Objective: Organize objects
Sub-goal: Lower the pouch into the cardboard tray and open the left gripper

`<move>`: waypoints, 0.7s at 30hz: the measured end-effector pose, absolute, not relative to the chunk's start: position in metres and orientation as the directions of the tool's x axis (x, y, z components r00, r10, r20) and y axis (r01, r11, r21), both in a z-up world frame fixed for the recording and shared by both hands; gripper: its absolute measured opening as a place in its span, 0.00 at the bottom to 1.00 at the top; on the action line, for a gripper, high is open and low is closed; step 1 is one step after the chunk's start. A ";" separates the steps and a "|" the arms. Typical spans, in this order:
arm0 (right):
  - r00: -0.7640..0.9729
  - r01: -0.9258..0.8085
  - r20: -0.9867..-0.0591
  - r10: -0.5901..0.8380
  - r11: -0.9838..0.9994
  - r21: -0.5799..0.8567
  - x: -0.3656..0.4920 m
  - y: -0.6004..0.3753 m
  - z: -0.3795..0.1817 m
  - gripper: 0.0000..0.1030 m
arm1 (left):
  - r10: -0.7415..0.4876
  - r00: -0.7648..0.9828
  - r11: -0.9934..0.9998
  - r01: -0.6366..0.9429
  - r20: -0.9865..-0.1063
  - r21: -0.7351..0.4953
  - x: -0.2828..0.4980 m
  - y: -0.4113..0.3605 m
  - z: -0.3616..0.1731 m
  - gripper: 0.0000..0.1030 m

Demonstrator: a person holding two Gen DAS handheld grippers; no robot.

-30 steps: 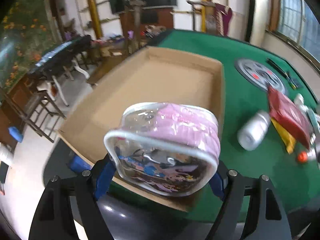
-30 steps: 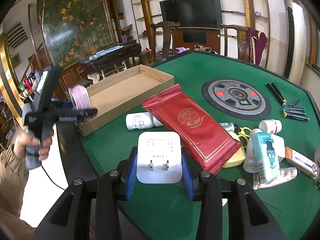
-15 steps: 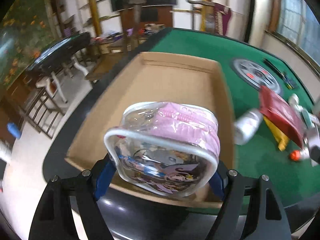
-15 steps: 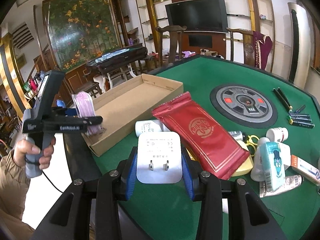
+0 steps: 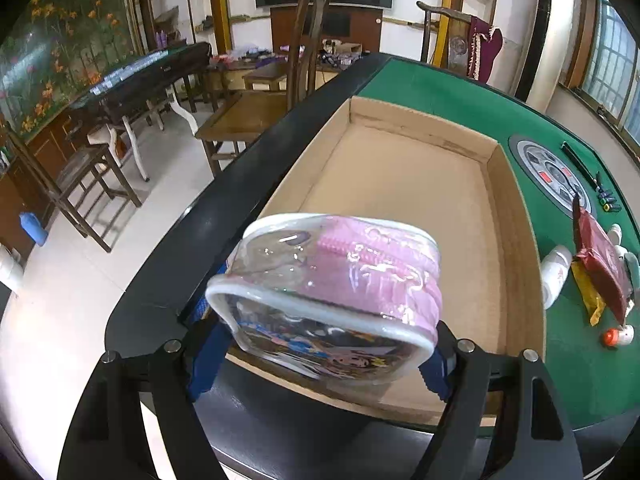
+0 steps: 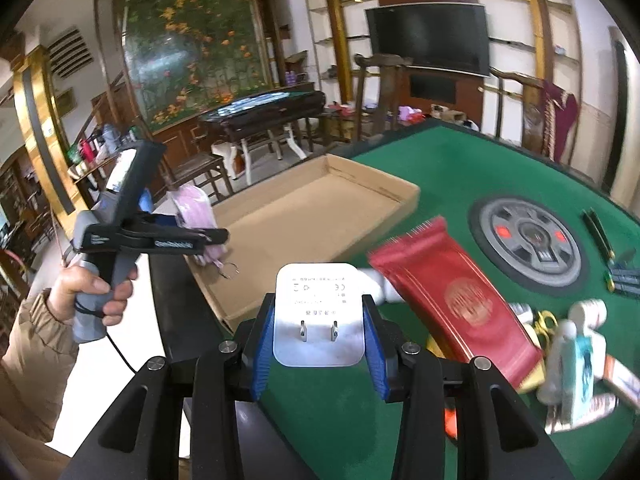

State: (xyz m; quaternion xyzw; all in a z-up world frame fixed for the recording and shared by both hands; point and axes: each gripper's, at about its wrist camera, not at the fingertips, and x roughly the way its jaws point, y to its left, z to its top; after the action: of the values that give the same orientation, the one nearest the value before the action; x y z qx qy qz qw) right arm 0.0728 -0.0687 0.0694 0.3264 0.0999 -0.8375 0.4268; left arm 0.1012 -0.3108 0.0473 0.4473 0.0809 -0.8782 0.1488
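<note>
My left gripper (image 5: 320, 350) is shut on a clear pouch with pink zip and cartoon print (image 5: 328, 288), held above the near end of an empty cardboard box (image 5: 404, 200). In the right wrist view the left gripper (image 6: 208, 236) holds the pouch (image 6: 192, 212) at the box's (image 6: 304, 220) near-left corner. My right gripper (image 6: 319, 344) is shut on a white plug adapter (image 6: 319, 316), held above the green table (image 6: 432, 168) near its front edge.
A red packet (image 6: 456, 296), white bottles (image 5: 556, 276), yellow scissors (image 6: 546, 320), a boxed item (image 6: 580, 372), pens (image 6: 598, 232) and markers lie right of the box. A round grey console (image 6: 528, 240) sits mid-table. Chairs (image 5: 248, 120) and floor lie left of the table's black rim (image 5: 240, 216).
My left gripper has carried the pouch left and forward over the box's near end. My right gripper with the adapter has shifted left toward the box.
</note>
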 end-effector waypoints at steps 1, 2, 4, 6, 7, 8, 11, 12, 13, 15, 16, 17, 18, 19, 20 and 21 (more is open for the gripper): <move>-0.418 0.788 -0.633 -0.652 -0.606 0.104 0.073 -0.076 0.070 0.42 | -0.176 -0.554 -0.943 0.332 -0.814 -0.023 0.100 -0.315 0.046 0.78; -0.412 0.797 -0.635 -0.653 -0.596 0.096 0.073 -0.084 0.071 0.42 | -0.169 -0.557 -0.944 0.330 -0.813 -0.029 0.099 -0.317 0.046 0.78; -0.398 0.811 -0.641 -0.656 -0.578 0.087 0.073 -0.099 0.069 0.42 | -0.170 -0.547 -0.945 0.326 -0.820 -0.022 0.097 -0.320 0.045 0.78; -0.378 0.827 -0.648 -0.661 -0.556 0.084 0.072 -0.111 0.066 0.42 | -0.164 -0.538 -0.950 0.311 -0.827 -0.014 0.093 -0.321 0.045 0.78; -0.369 0.832 -0.652 -0.662 -0.548 0.085 0.072 -0.117 0.065 0.42 | -0.163 -0.535 -0.953 0.304 -0.829 -0.009 0.091 -0.321 0.044 0.78; -0.357 0.838 -0.658 -0.663 -0.538 0.088 0.071 -0.124 0.063 0.42 | -0.163 -0.528 -0.956 0.294 -0.833 0.001 0.088 -0.321 0.044 0.78; -0.327 0.848 -0.673 -0.663 -0.520 0.100 0.066 -0.139 0.055 0.42 | -0.167 -0.515 -0.963 0.268 -0.841 0.027 0.080 -0.320 0.043 0.78; -0.320 0.850 -0.678 -0.662 -0.517 0.103 0.065 -0.144 0.053 0.42 | -0.167 -0.513 -0.965 0.261 -0.842 0.032 0.077 -0.320 0.043 0.78; -0.316 0.850 -0.682 -0.660 -0.516 0.105 0.065 -0.148 0.051 0.42 | -0.166 -0.510 -0.966 0.254 -0.844 0.037 0.073 -0.320 0.043 0.78; -0.306 0.851 -0.689 -0.657 -0.513 0.111 0.063 -0.154 0.047 0.42 | -0.161 -0.503 -0.970 0.241 -0.849 0.042 0.065 -0.320 0.041 0.78; -0.301 0.851 -0.692 -0.656 -0.512 0.114 0.061 -0.157 0.045 0.42 | -0.158 -0.500 -0.971 0.235 -0.851 0.042 0.062 -0.320 0.041 0.78; -0.298 0.851 -0.696 -0.653 -0.512 0.116 0.059 -0.159 0.043 0.42 | -0.153 -0.496 -0.973 0.229 -0.855 0.042 0.058 -0.320 0.039 0.77; -0.296 0.851 -0.699 -0.651 -0.512 0.118 0.058 -0.161 0.042 0.42 | -0.150 -0.491 -0.973 0.225 -0.858 0.042 0.054 -0.320 0.037 0.77; -0.295 0.850 -0.701 -0.649 -0.514 0.119 0.056 -0.164 0.041 0.42 | -0.148 -0.483 -0.974 0.221 -0.863 0.044 0.050 -0.320 0.034 0.77; -0.292 0.849 -0.704 -0.647 -0.515 0.121 0.054 -0.167 0.039 0.42 | -0.149 -0.469 -0.975 0.217 -0.870 0.050 0.045 -0.319 0.029 0.77; -0.291 0.849 -0.707 -0.645 -0.515 0.121 0.052 -0.169 0.038 0.42 | -0.153 -0.458 -0.975 0.216 -0.876 0.057 0.042 -0.318 0.025 0.77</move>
State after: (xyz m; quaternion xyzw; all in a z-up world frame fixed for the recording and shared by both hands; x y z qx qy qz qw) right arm 0.0521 -0.1690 0.0378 0.3632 0.1405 -0.7910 0.4719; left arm 0.0417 -0.3185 0.0251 0.5091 0.0309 -0.8533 0.1081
